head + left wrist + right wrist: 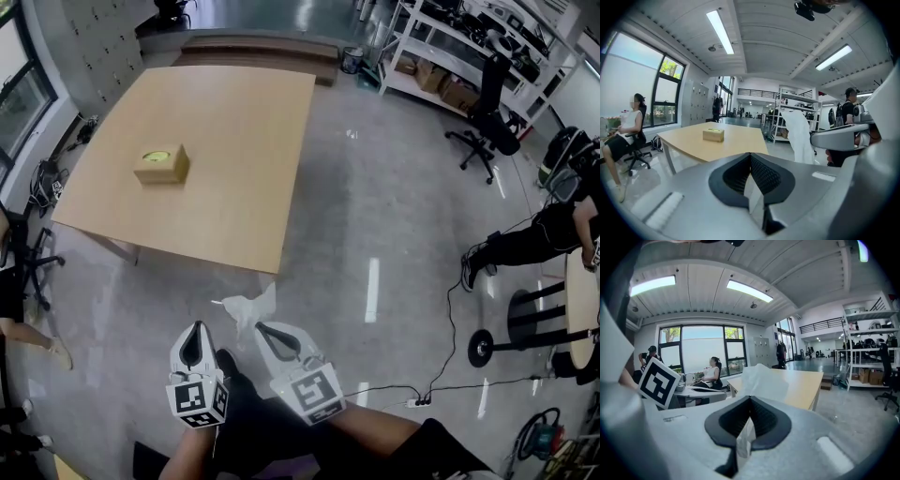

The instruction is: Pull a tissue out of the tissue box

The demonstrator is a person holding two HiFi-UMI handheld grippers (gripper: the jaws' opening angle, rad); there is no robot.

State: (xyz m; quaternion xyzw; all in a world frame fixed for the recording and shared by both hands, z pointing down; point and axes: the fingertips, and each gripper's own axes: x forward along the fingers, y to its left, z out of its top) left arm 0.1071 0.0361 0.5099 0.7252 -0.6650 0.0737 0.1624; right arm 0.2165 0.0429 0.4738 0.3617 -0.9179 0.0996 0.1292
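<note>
The tan tissue box [161, 164] with a green-rimmed slot stands on the left part of the wooden table [244, 187], far ahead of both grippers; in the left gripper view the box [713, 135] looks small. My right gripper [262, 328] is shut on a white tissue [248, 307], which hangs in the air over the floor, short of the table's near edge. That tissue [761, 380] rises above the closed jaws of the right gripper [750, 398]. My left gripper [196, 328] sits just left of it, jaws together, nothing sticking out past the left gripper [750, 154]. The tissue [799, 136] dangles to its right.
A grey polished floor [375, 216] lies between me and the table. A seated person [628, 131] is left of the table; another person [534, 239] crouches at the right. An office chair [487, 127], metal shelves [469, 56] and a floor cable [441, 375] are on the right.
</note>
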